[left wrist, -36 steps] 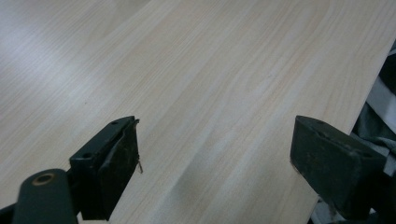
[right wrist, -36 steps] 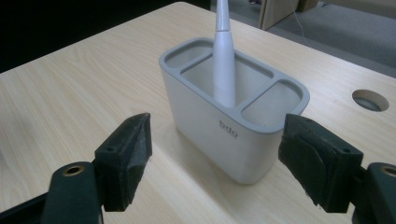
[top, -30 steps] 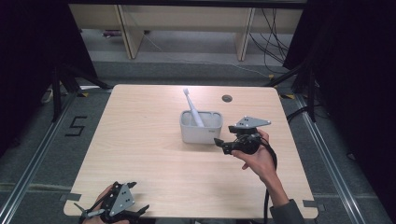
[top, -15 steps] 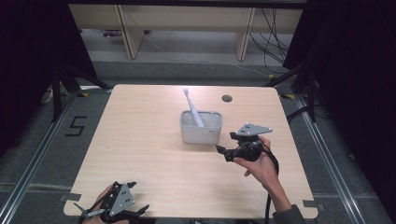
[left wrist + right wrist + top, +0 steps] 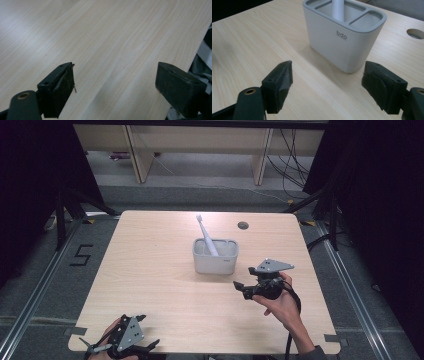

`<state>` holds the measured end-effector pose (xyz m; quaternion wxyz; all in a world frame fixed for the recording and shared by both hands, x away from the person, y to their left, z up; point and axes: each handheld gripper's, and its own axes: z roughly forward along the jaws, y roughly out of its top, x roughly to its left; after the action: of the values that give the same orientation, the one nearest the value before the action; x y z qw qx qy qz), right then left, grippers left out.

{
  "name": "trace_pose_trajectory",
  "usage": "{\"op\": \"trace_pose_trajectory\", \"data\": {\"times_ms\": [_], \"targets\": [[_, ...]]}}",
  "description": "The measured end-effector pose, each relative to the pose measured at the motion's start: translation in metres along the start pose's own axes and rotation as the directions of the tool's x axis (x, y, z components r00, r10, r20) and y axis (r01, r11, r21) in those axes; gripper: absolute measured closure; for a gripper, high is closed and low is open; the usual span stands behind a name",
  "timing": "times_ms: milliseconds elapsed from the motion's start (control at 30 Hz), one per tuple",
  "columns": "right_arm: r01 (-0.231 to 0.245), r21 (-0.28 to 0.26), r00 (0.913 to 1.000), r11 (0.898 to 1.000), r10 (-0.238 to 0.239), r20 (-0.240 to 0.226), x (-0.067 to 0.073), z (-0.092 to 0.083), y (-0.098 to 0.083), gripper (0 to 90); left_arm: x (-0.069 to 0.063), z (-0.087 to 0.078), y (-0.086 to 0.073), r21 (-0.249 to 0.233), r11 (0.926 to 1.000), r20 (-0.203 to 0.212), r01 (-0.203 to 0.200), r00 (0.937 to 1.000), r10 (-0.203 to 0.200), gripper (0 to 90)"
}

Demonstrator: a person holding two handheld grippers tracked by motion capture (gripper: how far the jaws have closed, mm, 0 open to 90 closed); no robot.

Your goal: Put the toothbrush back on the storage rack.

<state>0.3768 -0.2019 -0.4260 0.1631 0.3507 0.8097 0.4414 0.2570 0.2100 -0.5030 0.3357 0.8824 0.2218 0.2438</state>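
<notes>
While the right tool (image 5: pixel 242 287) hung just in front of the grey toothbrush holder (image 5: pixel 214 261), its jaws stood spread with nothing between them. That holder sat near the middle of the worktop (image 5: pixel 150 270), and a white toothbrush (image 5: pixel 206 235) leaned in its middle slot of 3, head up and tilted toward the far left. To do this step well, I judged the hand should keep the tool low and clear of the holder's near wall, so that neither pad knocks the light caddy and tips the brush. A retreat straight toward the person's side looked safest. The right hand (image 5: pixel 280 302) gripped the tool from behind, wrist bent, jaws aimed left and slightly down at the holder. The left tool (image 5: pixel 145 347) rested at the near left edge of the worktop, jaws also spread and empty.
</notes>
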Motion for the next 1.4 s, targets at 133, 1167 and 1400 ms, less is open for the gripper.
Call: {"op": "trace_pose_trajectory", "data": {"times_ms": [133, 1167, 1400], "targets": [[-0.003, 0.010, 1.0000, 1.000, 0.003, -0.001, 0.002, 0.001, -0.004, 25.0, -0.001, 0.000, 0.000, -0.008, 0.9999, 0.001, 0.009, 1.0000, -0.009, 15.0], [-0.052, 0.038, 0.9970, 0.998, 0.054, -0.056, 0.015, 0.004, -0.045, 17.8, 0.000, 0.000, 0.000, 0.005, 1.0000, 0.012, -0.002, 0.9999, 0.002, 15.0], [-0.052, 0.039, 0.9975, 0.998, 0.053, -0.046, 0.016, 0.002, -0.051, 17.9, -0.001, 0.000, 0.000, -0.005, 0.9999, 0.018, 0.011, 0.9998, -0.011, 15.1]]}}
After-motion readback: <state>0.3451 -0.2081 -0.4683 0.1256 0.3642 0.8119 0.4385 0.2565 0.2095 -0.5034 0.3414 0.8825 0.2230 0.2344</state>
